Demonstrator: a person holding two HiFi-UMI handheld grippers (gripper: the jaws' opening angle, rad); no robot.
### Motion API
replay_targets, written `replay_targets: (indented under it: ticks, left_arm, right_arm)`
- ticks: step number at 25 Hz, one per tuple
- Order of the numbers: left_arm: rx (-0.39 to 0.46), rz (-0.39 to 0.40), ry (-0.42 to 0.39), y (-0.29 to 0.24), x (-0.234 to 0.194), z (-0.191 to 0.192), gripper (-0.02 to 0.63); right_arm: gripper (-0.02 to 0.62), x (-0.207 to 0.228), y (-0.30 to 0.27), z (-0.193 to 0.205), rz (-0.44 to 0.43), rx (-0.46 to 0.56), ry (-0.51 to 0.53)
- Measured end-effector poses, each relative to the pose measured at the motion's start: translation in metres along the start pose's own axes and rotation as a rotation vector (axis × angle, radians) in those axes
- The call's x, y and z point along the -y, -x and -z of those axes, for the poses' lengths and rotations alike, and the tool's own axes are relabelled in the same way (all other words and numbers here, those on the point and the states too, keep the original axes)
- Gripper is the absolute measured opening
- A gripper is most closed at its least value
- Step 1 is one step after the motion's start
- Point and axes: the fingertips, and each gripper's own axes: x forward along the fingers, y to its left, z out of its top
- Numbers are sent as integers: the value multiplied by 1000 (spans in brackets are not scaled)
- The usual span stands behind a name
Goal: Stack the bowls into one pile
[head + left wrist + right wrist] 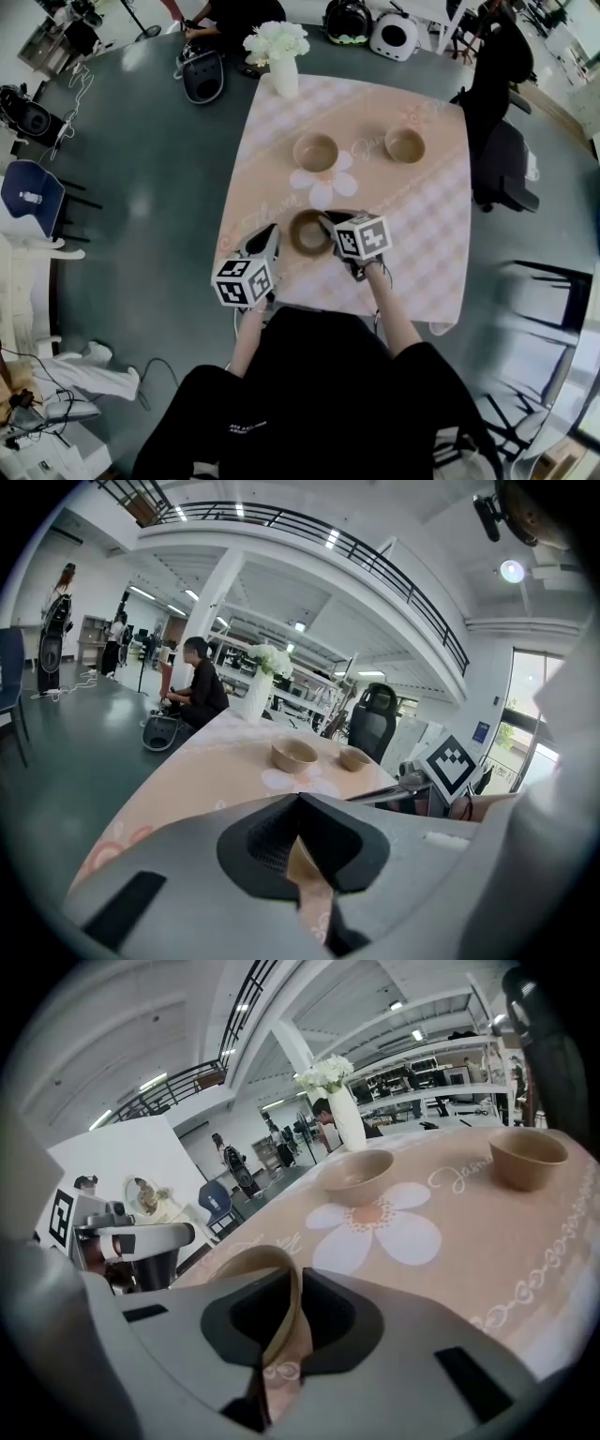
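Bowls: three tan bowls stand upright and apart on the pink-clothed bench; none is stacked yet.
Left gripper: it sits low at the left side of the near bowl. Its fingers stand almost together, and a tan strip shows in the slit; whether that is bowl wall or cloth cannot be told.
Near bowl: it stands by the bench's front edge, between the two grippers, just short of the printed flower.
Right gripper: its fingers straddle the near bowl's right rim, one inside and one outside, drawn in on the wall so that it looks pinched.
Middle bowl: it lies straight ahead of the near bowl, beyond the flower, and is probably the closest place to stack.
Far-right bowl: it is level with the middle bowl and well to its right.
Key relation: a round bowl has no long axis. The rim already sits in the right fingers, so the right hand is nearer, and the carry would run forward, away from the person.
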Motion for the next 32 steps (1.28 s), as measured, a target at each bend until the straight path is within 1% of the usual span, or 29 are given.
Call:
replay_targets:
  ticks: [1, 8, 12, 16, 23, 32]
  left_arm:
    - [1, -1, 1, 0, 0, -1, -3]
    - [7, -7, 3, -3, -2, -6, -3]
    - [20, -12, -2, -6, -3, -13, -3]
    - [32, -20, -21, -11, -6, -24, -3]
    - [49, -13, -26, -26, -5, -41, -3]
    - [63, -19, -31, -49, -13, -61, -3]
  right_arm:
    - [25, 1, 0, -1, 7, 2, 0]
    - [17, 7, 7, -8, 19, 29, -28]
    - [15, 13, 16, -19, 16, 76, -72]
    - [15, 21, 24, -38, 9, 138, -125]
    - [15, 36, 38, -83, 8, 262, -193]
    - [17, 71, 34, -129, 61, 347, -269]
